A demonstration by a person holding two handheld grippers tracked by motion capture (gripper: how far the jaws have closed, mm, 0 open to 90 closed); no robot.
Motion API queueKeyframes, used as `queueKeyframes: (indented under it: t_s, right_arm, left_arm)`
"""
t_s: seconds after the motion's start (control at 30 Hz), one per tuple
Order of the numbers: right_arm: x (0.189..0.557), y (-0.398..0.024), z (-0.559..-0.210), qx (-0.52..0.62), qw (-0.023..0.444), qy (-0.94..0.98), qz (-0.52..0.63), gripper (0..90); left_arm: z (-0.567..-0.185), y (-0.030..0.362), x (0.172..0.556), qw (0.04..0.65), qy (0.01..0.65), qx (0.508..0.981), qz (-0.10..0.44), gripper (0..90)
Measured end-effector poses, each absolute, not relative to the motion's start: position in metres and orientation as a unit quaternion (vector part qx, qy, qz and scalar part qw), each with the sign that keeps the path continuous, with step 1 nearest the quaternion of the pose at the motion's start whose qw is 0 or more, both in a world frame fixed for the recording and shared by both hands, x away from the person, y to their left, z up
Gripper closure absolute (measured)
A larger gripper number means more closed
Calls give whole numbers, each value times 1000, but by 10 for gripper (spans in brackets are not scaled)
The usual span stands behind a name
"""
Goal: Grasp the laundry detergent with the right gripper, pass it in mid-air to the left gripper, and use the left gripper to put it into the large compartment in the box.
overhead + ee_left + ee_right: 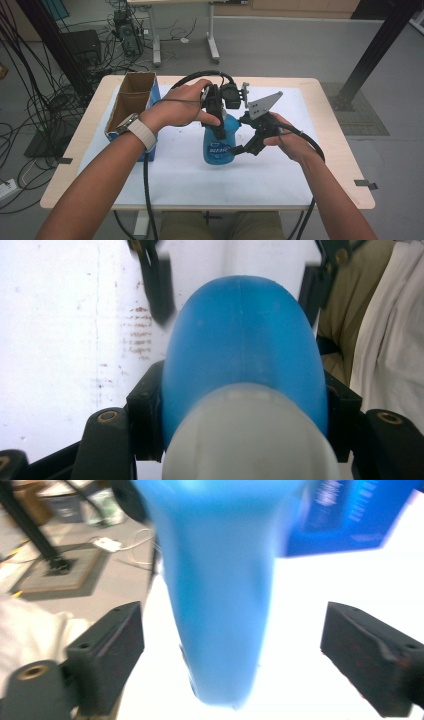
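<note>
While the blue bottle (220, 142) stands upright near the middle of the table (330, 165), both tools meet at it.

Bottle: blue plastic with a pale label on its side and a whitish cap (250, 435) at the top; it stands on the white sheet (280, 170) that covers most of the table.

Left tool (216, 112): comes down on the bottle from above, held in the left hand (185, 102); in the left gripper view its two black jaws press on the bottle's shoulder from both sides, just below the cap, so it is pinching the bottle.

Right tool (240, 149): held in the right hand (285, 137), it reaches in from the right toward the bottle's lower body; in the right gripper view its jaws stand spread wide, one on each side of the bottle (220, 595), with clear white gaps between the pads and the blue plastic, so it pinches nothing.

Grey plate (264, 104): three-cornered, sits on top of the right tool, tilted up toward the far side of the table.

Cardboard box (132, 107): open at the top, blue on its outside, stands at the left part of the table, well apart from the bottle, partly behind the left forearm.

Watch (142, 131): a pale strap around the left wrist.

Cables: a black one trails from each tool down toward the near edge of the table.

Floor beyond the table: grey, with loose cords and a second table's legs.
</note>
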State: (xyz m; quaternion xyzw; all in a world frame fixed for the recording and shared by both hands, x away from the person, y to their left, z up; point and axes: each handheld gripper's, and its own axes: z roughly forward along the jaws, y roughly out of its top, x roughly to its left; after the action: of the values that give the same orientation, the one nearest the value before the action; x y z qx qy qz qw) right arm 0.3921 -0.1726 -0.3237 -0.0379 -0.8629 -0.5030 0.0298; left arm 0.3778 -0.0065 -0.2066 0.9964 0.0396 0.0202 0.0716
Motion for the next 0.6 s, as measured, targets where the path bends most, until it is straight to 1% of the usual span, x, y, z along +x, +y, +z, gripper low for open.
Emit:
queueKeyframes:
  t_s: [0.03, 0.2, 0.4, 0.6]
  right_arm:
    - [393, -178, -324, -52, 16, -867, -495, 60]
    - [393, -192, -322, -62, -5, -893, -446, 62]
    - [392, -203, -317, -59, -21, -917, -395, 65]
    - [393, -215, -309, -62, -33, -935, -348, 68]
  left_arm:
    - [-207, -6, 378, 71, 41, 996, 22, 374]
    - [-204, -2, 379, 67, 62, 995, 29, 374]
    - [-194, 1, 381, 76, 100, 991, 41, 373]
    - [-183, 5, 382, 72, 136, 986, 58, 373]
